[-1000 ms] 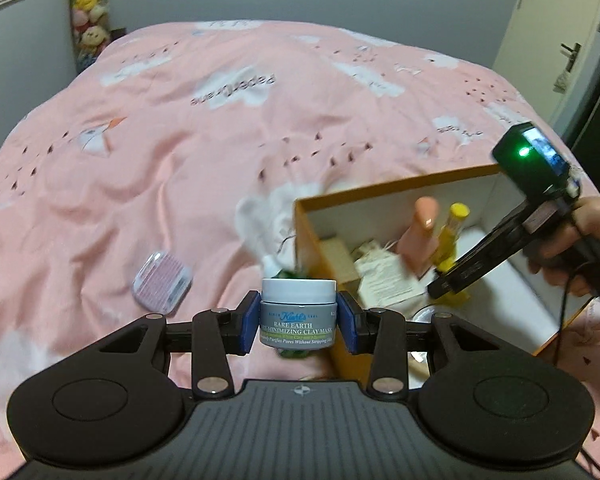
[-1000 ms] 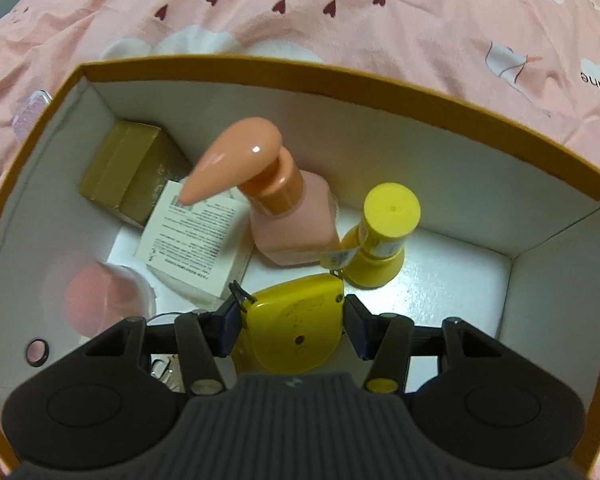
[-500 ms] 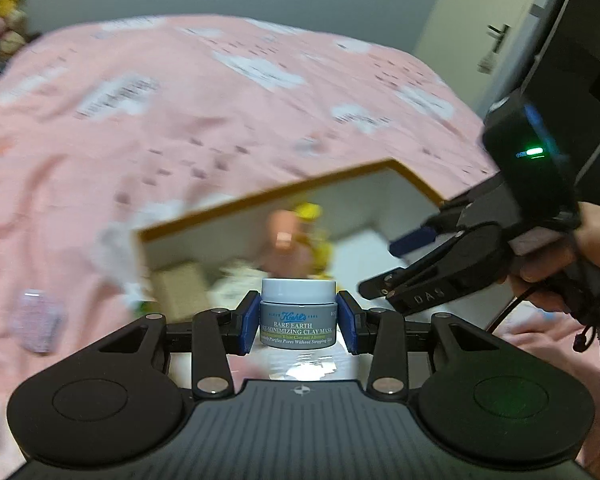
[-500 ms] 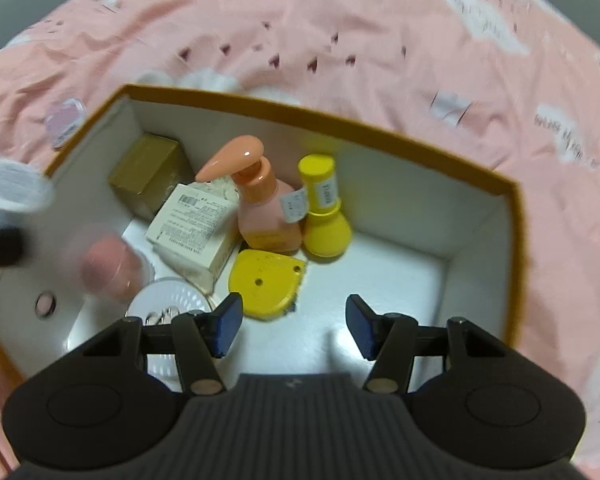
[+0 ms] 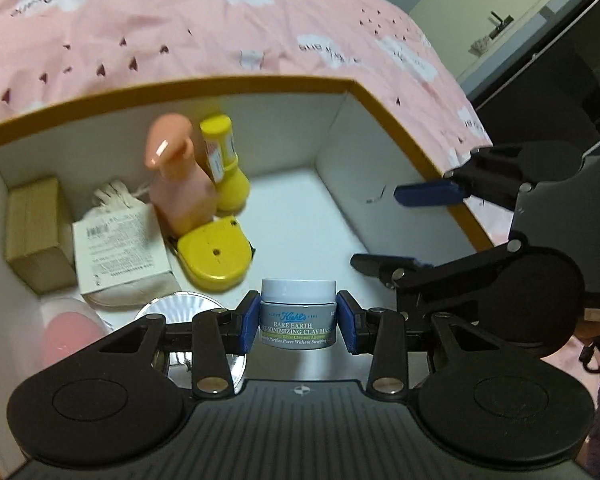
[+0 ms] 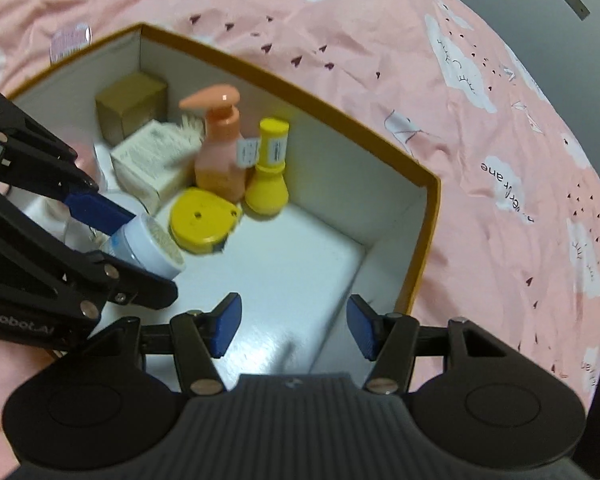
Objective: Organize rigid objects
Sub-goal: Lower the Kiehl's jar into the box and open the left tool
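Between the blue pads of my left tool [image 5: 298, 318] I clamp the clay mask jar [image 5: 298, 312], held over the white floor of the orange-rimmed box [image 5: 400, 120]. My right tool [image 6: 294, 326] hangs spread and empty above the box's near corner, while the yellow case [image 5: 214, 256], pink pump bottle [image 5: 178, 184] and yellow bottle [image 5: 224, 168] sit grouped by the far wall on the pink bed [image 6: 480, 80].

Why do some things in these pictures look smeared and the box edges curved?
Left wrist view: the pink pump bottle is motion-blurred, while the gripped jar stays sharp; the fisheye lens bows the box rim. Right wrist view: the white carton is smeared; glare streaks the floor.
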### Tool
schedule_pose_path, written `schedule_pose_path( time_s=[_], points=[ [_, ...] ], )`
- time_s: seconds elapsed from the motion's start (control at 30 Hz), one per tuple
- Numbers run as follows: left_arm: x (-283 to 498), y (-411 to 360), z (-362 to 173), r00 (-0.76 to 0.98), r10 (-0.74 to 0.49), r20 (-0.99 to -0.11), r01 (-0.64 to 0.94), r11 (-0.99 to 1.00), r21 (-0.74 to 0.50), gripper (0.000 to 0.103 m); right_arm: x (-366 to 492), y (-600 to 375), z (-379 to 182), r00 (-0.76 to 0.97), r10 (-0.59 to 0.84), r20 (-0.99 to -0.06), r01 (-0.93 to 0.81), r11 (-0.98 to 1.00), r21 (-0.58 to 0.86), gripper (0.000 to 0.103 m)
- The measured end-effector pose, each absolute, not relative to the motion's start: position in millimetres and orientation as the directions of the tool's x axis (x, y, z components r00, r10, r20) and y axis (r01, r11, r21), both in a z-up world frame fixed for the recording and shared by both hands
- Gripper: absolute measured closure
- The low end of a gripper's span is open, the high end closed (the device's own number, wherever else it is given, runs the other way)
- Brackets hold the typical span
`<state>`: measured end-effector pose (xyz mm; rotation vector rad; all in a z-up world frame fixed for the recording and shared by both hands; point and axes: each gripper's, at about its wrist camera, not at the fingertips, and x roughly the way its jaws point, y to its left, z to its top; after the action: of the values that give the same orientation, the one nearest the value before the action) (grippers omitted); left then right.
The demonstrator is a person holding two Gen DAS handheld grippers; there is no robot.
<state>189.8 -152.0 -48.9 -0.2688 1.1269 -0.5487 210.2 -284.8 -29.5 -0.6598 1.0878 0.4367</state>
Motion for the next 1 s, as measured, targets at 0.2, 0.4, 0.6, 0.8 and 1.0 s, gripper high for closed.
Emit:
schedule_pose_path(
  time_s=[0.2, 0.4, 0.6, 0.8, 1.0],
  points=[
    [192.2, -151.9, -52.7, 0.285, -0.546, -0.787, 0.254, 0.835, -0.487, 0.057, 205.7, -282.4, -33.0, 0.419, -0.021, -0.908, -0.642, 0.7, -0.312, 0.045],
    [194.3, -154.4, -55.7, 0.249, -0.528, -0.812, 0.243, 0.846, -0.475, 0.058, 204.8, -279.6, -33.1, 0.418, -0.037, -0.908, -0.642, 0.695, -0.324, 0.045],
    [194.4, -155.2, -56.3, 0.239, -0.516, -0.823, 0.239, 0.853, -0.465, 0.057, 205.1, -279.8, -33.4, 0.417, -0.046, -0.908, -0.636, 0.699, -0.327, 0.045],
    [192.9, -151.3, -57.0, 0.237, -0.51, -0.827, 0.228, 0.856, -0.463, 0.052, 204.5, -280.9, -32.9, 0.413, -0.042, -0.91, -0.627, 0.712, -0.317, 0.044],
    [186.8, -148.3, -51.7, 0.253, -0.515, -0.819, 0.234, 0.854, -0.465, 0.05, 202.9, -283.1, -29.9, 0.407, -0.031, -0.913, -0.614, 0.731, -0.298, 0.044]
  ],
)
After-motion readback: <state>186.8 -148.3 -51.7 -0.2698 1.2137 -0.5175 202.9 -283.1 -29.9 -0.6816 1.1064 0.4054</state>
